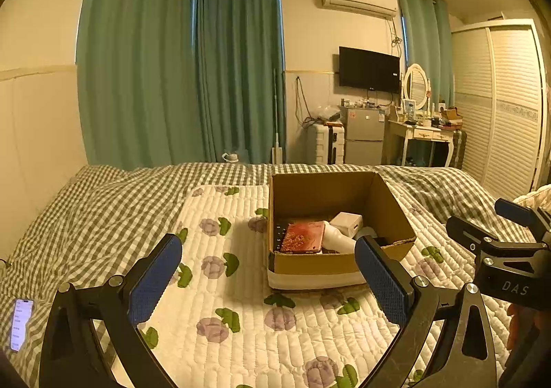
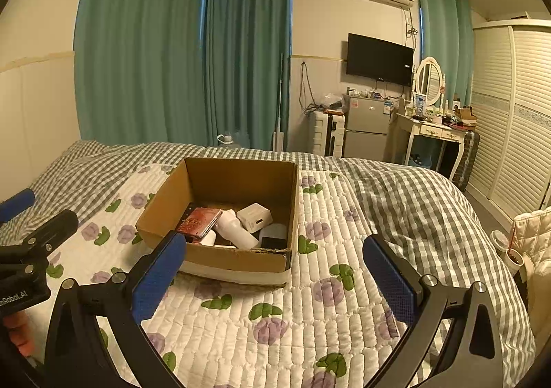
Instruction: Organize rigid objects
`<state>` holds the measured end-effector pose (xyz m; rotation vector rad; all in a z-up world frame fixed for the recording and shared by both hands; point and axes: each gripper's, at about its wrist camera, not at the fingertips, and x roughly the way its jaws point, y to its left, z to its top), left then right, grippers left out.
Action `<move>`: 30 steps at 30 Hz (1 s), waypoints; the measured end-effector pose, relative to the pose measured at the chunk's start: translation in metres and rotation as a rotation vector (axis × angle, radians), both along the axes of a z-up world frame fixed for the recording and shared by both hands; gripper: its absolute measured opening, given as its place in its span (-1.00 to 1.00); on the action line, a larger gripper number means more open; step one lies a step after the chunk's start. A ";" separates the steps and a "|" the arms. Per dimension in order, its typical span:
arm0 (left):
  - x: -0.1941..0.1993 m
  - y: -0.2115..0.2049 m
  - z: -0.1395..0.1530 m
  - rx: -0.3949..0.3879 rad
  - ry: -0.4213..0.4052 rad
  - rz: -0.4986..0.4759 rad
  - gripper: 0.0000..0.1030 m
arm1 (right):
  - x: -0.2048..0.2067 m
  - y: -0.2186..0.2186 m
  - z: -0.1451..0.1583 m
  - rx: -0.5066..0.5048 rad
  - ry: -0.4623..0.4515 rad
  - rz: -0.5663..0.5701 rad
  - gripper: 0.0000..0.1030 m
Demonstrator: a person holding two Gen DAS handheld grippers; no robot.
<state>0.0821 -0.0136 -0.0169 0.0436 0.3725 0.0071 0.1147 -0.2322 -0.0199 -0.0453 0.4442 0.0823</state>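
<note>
An open cardboard box point(image 1: 320, 265) point(image 2: 237, 259) stands on a white quilted mat with purple flowers point(image 1: 241, 319) point(image 2: 275, 319) on the bed. Inside lie a red patterned case point(image 1: 303, 237) point(image 2: 199, 221), a white bottle point(image 1: 339, 239) point(image 2: 236, 229), a white charger block point(image 1: 347, 223) point(image 2: 255, 217) and a dark item point(image 2: 273, 242). My left gripper point(image 1: 268, 271) is open and empty, held in front of the box. My right gripper point(image 2: 275, 272) is open and empty, just before the box's near right corner. Each gripper shows at the edge of the other's view.
A lit phone point(image 1: 21, 324) lies on the checked bedspread point(image 1: 86, 216) at the far left. Beyond the bed are green curtains, a small fridge point(image 2: 366, 126), a dressing table point(image 2: 434, 133) and a wardrobe point(image 2: 516, 112). A cream bag point(image 2: 530, 236) sits at the bed's right.
</note>
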 end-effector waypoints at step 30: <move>0.004 0.004 -0.006 -0.020 0.030 -0.003 0.99 | 0.001 0.004 -0.001 -0.005 0.019 0.012 1.00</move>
